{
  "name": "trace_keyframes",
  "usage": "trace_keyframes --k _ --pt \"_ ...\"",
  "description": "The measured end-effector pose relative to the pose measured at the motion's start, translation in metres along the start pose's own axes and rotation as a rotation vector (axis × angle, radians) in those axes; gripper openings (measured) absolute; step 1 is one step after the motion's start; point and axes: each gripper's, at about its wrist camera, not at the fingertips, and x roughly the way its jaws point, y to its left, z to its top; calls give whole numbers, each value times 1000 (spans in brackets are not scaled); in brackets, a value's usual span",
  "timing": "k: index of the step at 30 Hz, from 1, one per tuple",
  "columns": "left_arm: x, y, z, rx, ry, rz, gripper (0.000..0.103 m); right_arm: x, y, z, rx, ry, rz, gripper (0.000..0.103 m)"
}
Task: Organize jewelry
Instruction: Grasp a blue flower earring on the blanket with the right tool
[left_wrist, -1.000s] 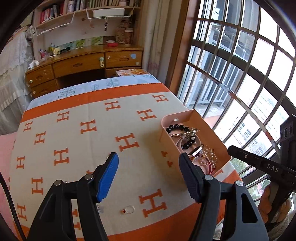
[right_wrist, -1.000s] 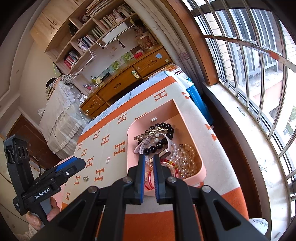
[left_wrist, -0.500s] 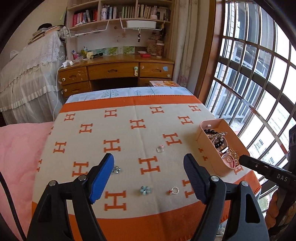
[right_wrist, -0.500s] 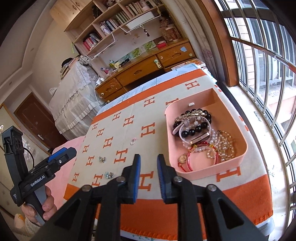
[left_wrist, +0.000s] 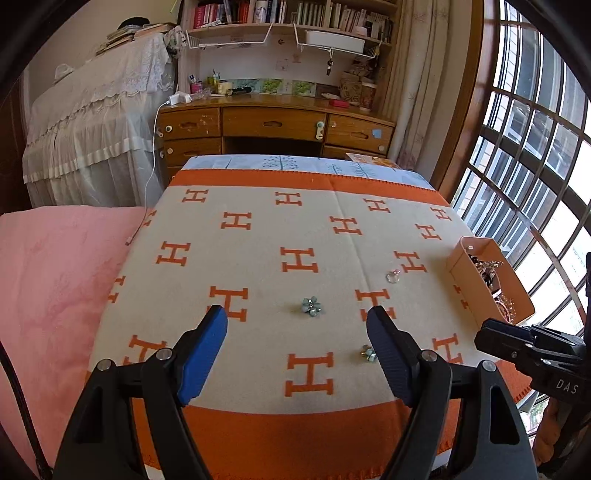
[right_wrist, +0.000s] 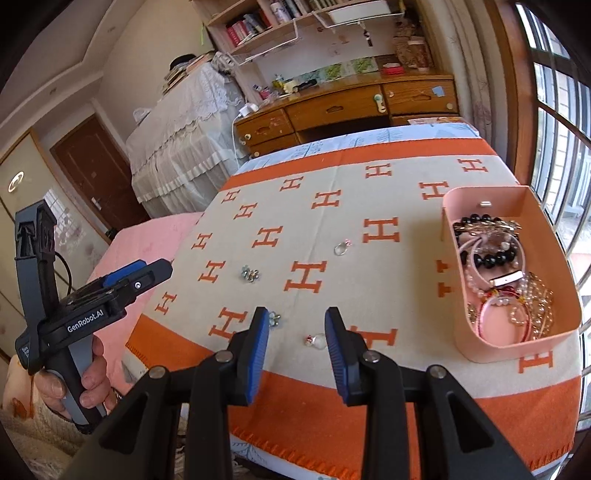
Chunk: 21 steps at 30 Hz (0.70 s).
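Both grippers have swung away from the pink tray toward the open blanket, and their jaws have just been opening with nothing between them. In the left wrist view, the left gripper (left_wrist: 295, 325) hangs wide and released above the orange-and-cream blanket (left_wrist: 258, 236), a blue flower brooch (left_wrist: 312, 306) lying between its fingers; the pink tray (left_wrist: 456, 266) sits far right. In the right wrist view, the right gripper (right_wrist: 295, 332) is partly parted, empty, over a small clear ring (right_wrist: 317, 340); the tray (right_wrist: 517, 345) of bracelets rests right.
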Motion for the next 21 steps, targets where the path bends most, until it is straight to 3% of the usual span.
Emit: trace_keyframes --k 8,21 --pt "30 24 -16 -3 67 -6 76 60 31 -2 -118 143 -13 32" --pt "73 37 -19 -11 145 -66 76 111 43 -6 -223 217 -80 32"
